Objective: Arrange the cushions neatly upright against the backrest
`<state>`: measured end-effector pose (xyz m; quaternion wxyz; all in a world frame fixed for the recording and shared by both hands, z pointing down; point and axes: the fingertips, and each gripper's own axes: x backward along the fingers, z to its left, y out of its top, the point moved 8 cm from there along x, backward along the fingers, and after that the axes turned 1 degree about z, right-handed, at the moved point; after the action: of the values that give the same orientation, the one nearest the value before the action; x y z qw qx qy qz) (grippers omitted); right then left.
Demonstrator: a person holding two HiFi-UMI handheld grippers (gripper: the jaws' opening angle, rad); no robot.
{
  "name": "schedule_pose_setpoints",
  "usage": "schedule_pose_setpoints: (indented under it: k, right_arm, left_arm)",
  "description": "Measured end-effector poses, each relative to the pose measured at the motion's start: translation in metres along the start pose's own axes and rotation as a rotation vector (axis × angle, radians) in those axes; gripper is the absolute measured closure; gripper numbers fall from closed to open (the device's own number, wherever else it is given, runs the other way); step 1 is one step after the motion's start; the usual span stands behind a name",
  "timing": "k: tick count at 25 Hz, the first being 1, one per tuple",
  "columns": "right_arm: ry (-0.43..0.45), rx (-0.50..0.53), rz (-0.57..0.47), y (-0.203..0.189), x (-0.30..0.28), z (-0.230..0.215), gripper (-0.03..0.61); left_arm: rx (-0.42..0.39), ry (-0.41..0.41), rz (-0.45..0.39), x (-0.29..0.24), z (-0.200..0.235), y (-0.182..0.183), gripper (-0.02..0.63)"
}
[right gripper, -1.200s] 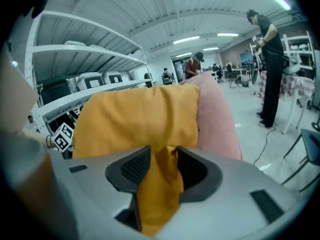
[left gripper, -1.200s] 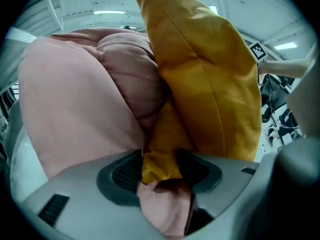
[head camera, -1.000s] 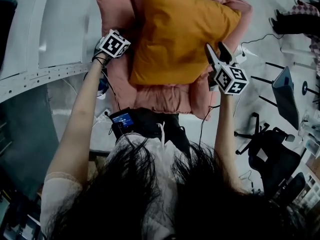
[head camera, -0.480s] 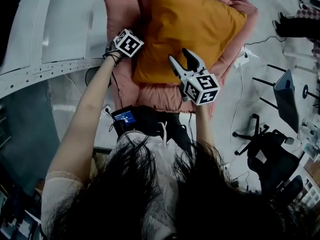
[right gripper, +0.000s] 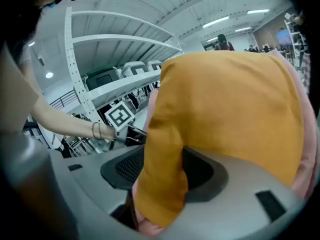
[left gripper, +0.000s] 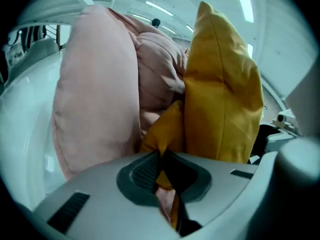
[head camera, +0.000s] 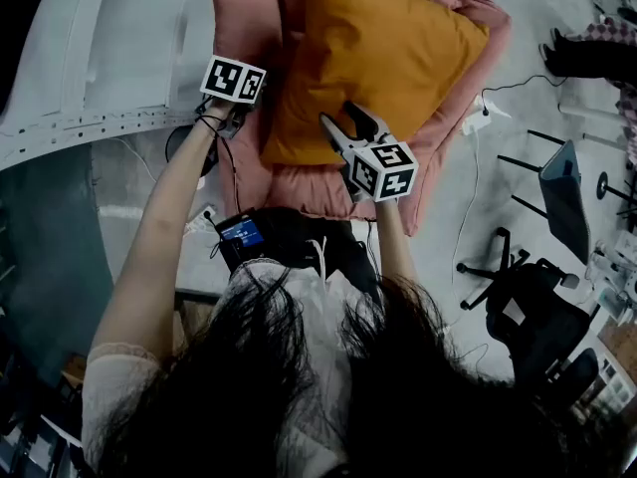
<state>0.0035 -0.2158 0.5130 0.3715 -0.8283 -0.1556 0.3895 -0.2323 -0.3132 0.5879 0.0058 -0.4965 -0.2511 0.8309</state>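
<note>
An orange cushion leans upright on a pink padded seat. My left gripper is at the cushion's lower left corner. In the left gripper view its jaws have just been closing, and the gripper is shut on that orange corner, with the pink padding to the left. My right gripper is at the cushion's bottom edge. In the right gripper view a fold of the orange cushion hangs between the wide jaws of the gripper, which stands open.
A white perforated rack runs along the left. On the floor to the right lie a white power strip with its cable, a dark office chair and a laptop. Someone's feet show at the top right.
My right gripper swung left from the cushion's right side to its bottom edge. My left gripper rolled at the cushion's lower left corner.
</note>
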Motion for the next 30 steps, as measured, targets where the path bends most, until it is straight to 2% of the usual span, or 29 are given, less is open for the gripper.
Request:
schedule_pose_setpoints:
  k: [6, 11, 18, 19, 22, 23, 25, 27, 30]
  right_arm:
    - [-0.023, 0.012, -0.010, -0.002, 0.003, -0.010, 0.341]
    - [-0.027, 0.030, -0.042, -0.004, 0.008, -0.016, 0.351]
    - [-0.034, 0.046, -0.048, -0.001, -0.001, -0.018, 0.357]
    - [-0.039, 0.056, -0.033, -0.002, -0.004, -0.019, 0.359]
    - [-0.054, 0.137, 0.030, -0.010, -0.015, -0.015, 0.360]
    - [-0.059, 0.156, 0.024, -0.011, -0.018, -0.014, 0.362]
    - [-0.065, 0.146, -0.012, -0.010, -0.020, -0.017, 0.364]
    - [-0.073, 0.130, -0.023, -0.009, -0.018, -0.022, 0.364]
    - [-0.064, 0.133, -0.010, -0.010, -0.013, -0.023, 0.364]
  left_arm:
    - [0.144, -0.073, -0.179, 0.047, -0.027, -0.030, 0.578]
    - [0.119, -0.030, -0.288, 0.090, -0.051, -0.039, 0.589]
    - [0.202, 0.020, -0.397, 0.135, -0.060, -0.065, 0.598]
    - [0.220, -0.006, -0.449, 0.146, -0.061, -0.067, 0.598]
    - [0.317, -0.174, -0.698, 0.217, -0.077, -0.054, 0.600]
    - [0.289, -0.171, -0.720, 0.238, -0.081, -0.047, 0.600]
    - [0.144, -0.042, -0.649, 0.254, -0.077, -0.038, 0.600]
    - [0.037, 0.076, -0.542, 0.239, -0.068, -0.040, 0.598]
    - [-0.010, 0.128, -0.441, 0.200, -0.056, -0.052, 0.594]
